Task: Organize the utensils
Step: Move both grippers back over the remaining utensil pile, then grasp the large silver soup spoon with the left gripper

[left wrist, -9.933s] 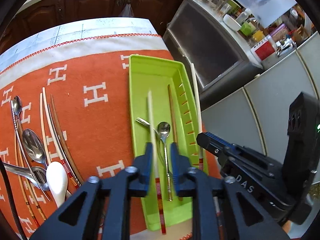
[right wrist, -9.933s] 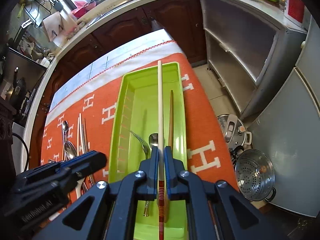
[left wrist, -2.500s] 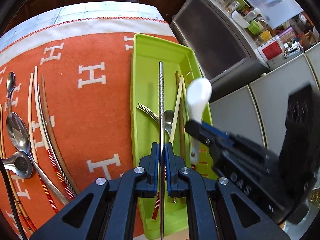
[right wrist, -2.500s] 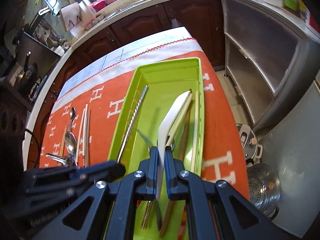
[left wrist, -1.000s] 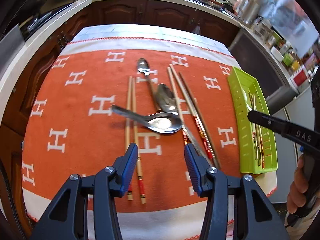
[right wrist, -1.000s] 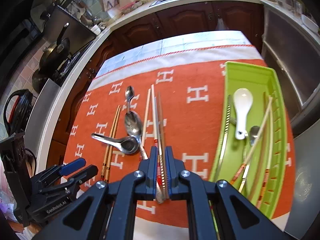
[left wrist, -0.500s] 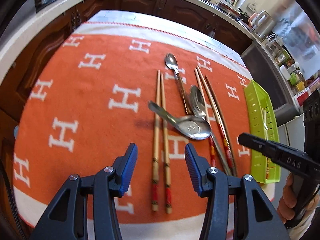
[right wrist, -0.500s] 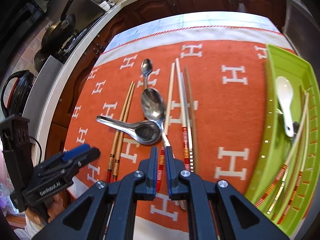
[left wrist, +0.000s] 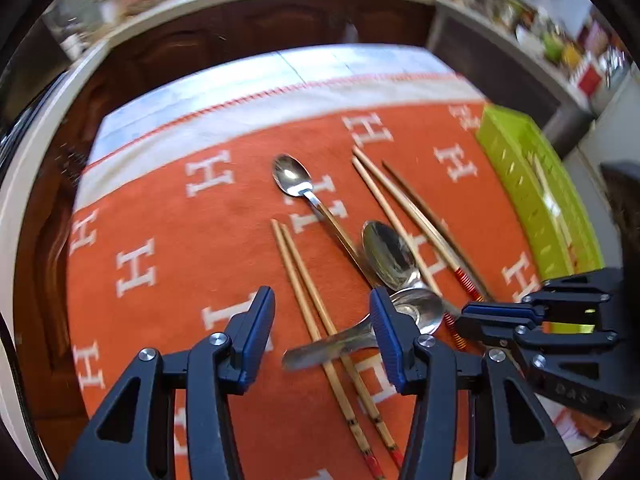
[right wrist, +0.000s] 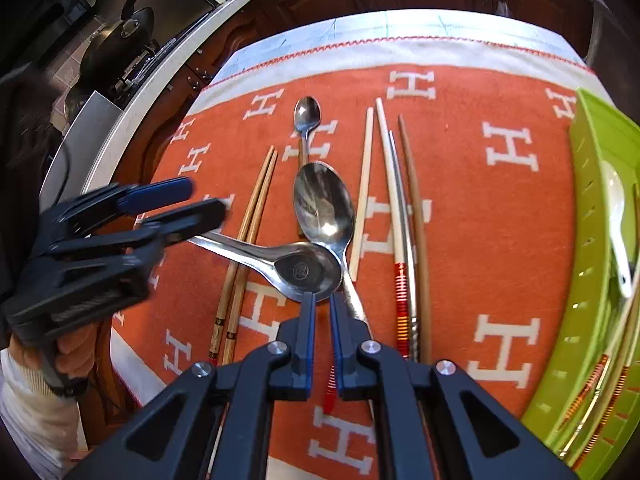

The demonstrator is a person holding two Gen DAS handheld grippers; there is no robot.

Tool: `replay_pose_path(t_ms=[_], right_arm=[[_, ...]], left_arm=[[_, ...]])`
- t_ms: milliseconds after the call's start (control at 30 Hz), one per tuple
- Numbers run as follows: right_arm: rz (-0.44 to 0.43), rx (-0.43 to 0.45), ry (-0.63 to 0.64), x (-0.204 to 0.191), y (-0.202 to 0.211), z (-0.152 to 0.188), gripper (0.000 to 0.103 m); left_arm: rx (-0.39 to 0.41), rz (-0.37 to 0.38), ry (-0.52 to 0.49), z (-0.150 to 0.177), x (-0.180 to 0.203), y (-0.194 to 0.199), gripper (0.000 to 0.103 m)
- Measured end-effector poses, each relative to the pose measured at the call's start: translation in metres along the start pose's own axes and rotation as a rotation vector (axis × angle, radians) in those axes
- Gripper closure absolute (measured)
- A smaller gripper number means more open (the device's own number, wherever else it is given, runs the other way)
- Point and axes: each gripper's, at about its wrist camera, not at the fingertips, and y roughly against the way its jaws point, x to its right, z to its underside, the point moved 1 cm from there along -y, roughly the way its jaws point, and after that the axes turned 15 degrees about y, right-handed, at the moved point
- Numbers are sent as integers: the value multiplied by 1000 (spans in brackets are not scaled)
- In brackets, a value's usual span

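Utensils lie on an orange cloth: a steel soup spoon (right wrist: 296, 266), a large steel spoon (right wrist: 324, 204), a small spoon (right wrist: 307, 114), a pair of bamboo chopsticks (right wrist: 248, 236) and several long chopsticks (right wrist: 396, 216). My left gripper (left wrist: 322, 320) is open above the bamboo chopsticks (left wrist: 316, 308) and the soup spoon's handle (left wrist: 332, 346); it also shows in the right wrist view (right wrist: 180, 204). My right gripper (right wrist: 322, 300) is nearly shut and empty, just in front of the soup spoon's bowl; it also shows in the left wrist view (left wrist: 468, 320).
A green utensil tray (right wrist: 588, 216) at the right holds a white ceramic spoon (right wrist: 618, 216) and several chopsticks. The tray also shows in the left wrist view (left wrist: 516, 176). Dark wooden cabinets stand beyond the table's far edge.
Both grippers have moved lower and closer to the utensils on the cloth. The left gripper has shifted right, over the bamboo chopsticks and soup spoon handle.
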Motion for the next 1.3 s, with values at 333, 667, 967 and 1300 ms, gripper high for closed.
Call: replay_pose_path(t_ms=[333, 667, 967, 1300], right_arm=[[20, 10, -5, 5, -11, -5, 96], [18, 38, -23, 15, -19, -17, 96], [-27, 61, -28, 18, -25, -23, 97], [-52, 85, -44, 23, -18, -23, 97]], left_arm=[[-176, 15, -56, 14, 3, -34, 56], [-232, 48, -61, 25, 7, -37, 56], [-276, 115, -77, 22, 24, -39, 56], [-310, 103, -72, 31, 15, -39, 74]])
